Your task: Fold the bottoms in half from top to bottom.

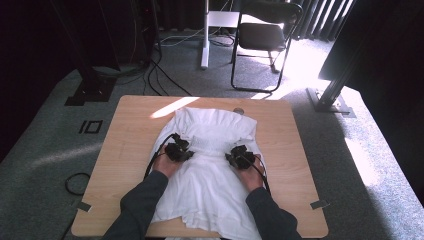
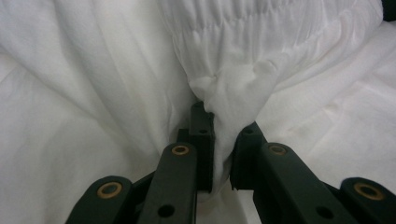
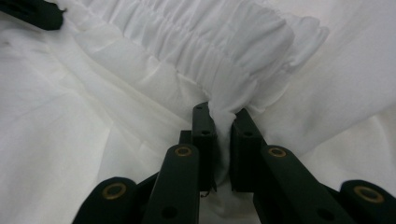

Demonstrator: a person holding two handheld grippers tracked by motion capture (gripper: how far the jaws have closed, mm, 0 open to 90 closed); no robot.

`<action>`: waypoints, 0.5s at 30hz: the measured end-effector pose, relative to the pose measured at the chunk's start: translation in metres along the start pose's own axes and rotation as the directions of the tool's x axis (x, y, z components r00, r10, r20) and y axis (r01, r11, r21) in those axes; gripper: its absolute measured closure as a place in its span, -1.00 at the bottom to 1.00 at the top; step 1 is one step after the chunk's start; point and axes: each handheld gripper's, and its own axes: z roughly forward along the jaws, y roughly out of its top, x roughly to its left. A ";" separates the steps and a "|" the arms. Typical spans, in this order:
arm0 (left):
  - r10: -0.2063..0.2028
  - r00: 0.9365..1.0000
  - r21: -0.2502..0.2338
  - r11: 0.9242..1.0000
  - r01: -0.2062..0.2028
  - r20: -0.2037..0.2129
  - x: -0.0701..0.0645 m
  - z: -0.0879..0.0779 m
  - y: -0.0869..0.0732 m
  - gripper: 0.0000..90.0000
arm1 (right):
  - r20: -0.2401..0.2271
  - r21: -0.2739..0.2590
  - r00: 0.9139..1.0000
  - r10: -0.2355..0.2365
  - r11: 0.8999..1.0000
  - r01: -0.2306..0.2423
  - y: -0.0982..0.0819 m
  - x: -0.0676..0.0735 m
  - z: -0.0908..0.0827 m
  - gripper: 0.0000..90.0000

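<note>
White garment [image 1: 212, 165] lies spread on the wooden table [image 1: 130, 145], running from near the far edge down over the near edge btwn the person's forearms. Gathered elastic band runs across its middle – both grippers sit at that band, one at each end. Left gripper [image 1: 179, 150] is at the band's left end; in the left gripper view its jaws are nearly closed w/ a bunched fold of the garment [image 2: 224, 100] pinched btwn the pads, cloth rising out of the grip in a twisted tuft. Right gripper [image 1: 240, 156] is at the band's right end, well apart from the left; in the right gripper view its jaws are likewise almost shut, clamped on the ruched band [image 3: 205, 42] where a thin fold drops btwn the pads. Black cables loop back from each gripper along the hands. Folding chair [image 1: 262, 35] stands on the carpet beyond the table – sunlight patch next to it.
</note>
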 end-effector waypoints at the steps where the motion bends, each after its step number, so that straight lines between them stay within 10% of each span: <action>1: -0.022 1.000 -0.009 1.000 0.022 -0.020 0.003 0.006 0.007 0.85 | 0.024 0.010 1.000 0.011 1.000 -0.011 0.010 -0.007 0.008 0.84; 15: -0.067 0.996 -0.037 0.997 0.064 -0.060 0.009 0.011 0.021 0.87 | 0.028 0.009 0.997 0.066 0.998 -0.066 0.034 -0.031 0.024 0.83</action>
